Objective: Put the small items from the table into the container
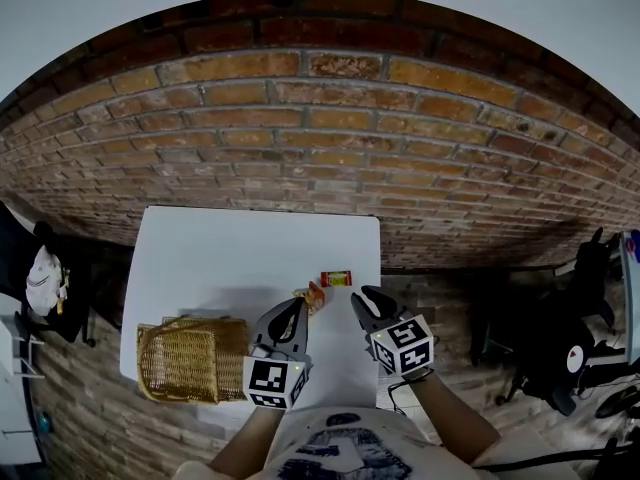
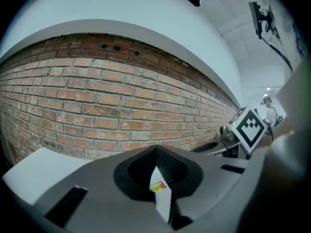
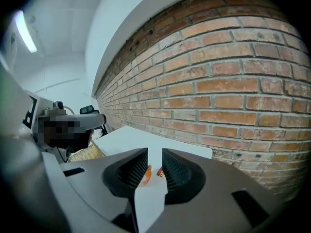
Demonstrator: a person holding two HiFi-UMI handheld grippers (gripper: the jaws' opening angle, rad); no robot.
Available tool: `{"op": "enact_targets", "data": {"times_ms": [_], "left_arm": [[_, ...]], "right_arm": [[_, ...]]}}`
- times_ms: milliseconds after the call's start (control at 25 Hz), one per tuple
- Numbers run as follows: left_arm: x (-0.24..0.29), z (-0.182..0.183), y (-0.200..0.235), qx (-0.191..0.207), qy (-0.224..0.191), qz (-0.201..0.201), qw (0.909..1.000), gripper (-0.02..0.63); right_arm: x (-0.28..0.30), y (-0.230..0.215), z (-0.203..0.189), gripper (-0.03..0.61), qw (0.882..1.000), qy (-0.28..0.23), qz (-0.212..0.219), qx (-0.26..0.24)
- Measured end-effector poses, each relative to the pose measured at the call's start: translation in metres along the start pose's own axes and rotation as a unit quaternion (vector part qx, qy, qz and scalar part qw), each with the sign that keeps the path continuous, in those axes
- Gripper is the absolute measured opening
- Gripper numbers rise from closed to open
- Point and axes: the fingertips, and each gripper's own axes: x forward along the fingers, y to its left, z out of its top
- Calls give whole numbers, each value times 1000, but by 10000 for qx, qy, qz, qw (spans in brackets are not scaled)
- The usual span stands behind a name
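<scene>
On the white table (image 1: 240, 248) lie a red and yellow packet (image 1: 336, 279) and an orange wrapped item (image 1: 313, 296), near the right front. A wicker basket (image 1: 190, 360) stands at the table's front left corner. My left gripper (image 1: 291, 310) hovers just left of the orange item. Its jaws (image 2: 156, 149) meet at the tips, and the packet (image 2: 158, 186) shows through the slot below them. My right gripper (image 1: 368, 299) hangs right of the items, slightly open (image 3: 154, 152) with nothing between the pads. Both orange items (image 3: 146, 174) show through its gap.
A brick wall (image 1: 320, 138) rises behind the table, and the floor around it is brick too. A dark chair with a white bag (image 1: 45, 280) stands at the left. Black equipment (image 1: 570, 348) sits at the right. The table's right edge is close to the items.
</scene>
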Motion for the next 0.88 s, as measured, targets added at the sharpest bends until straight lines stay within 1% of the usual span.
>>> {"op": "enact_targets", "data": {"times_ms": [120, 200, 320, 520, 640, 880], "left_arm": [[8, -6, 6, -56, 52, 58, 10000, 46], [13, -10, 10, -95, 76, 85, 9999, 46], [20, -13, 14, -126, 110, 114, 9998, 46], [27, -22, 20, -206, 199, 182, 9994, 46], [30, -26, 24, -293, 207, 225, 9991, 46], [34, -33, 28, -398, 257, 297, 9984, 46]], "right_arm": [[16, -4, -11, 107, 9993, 257, 135, -218], [26, -5, -17, 150, 9980, 425, 263, -397], [38, -8, -24, 205, 9945, 619, 404, -737], [53, -9, -33, 267, 9874, 849, 642, -1171], [63, -10, -42, 273, 9794, 1098, 784, -1504], [82, -15, -60, 272, 9592, 1568, 1000, -2128]]}}
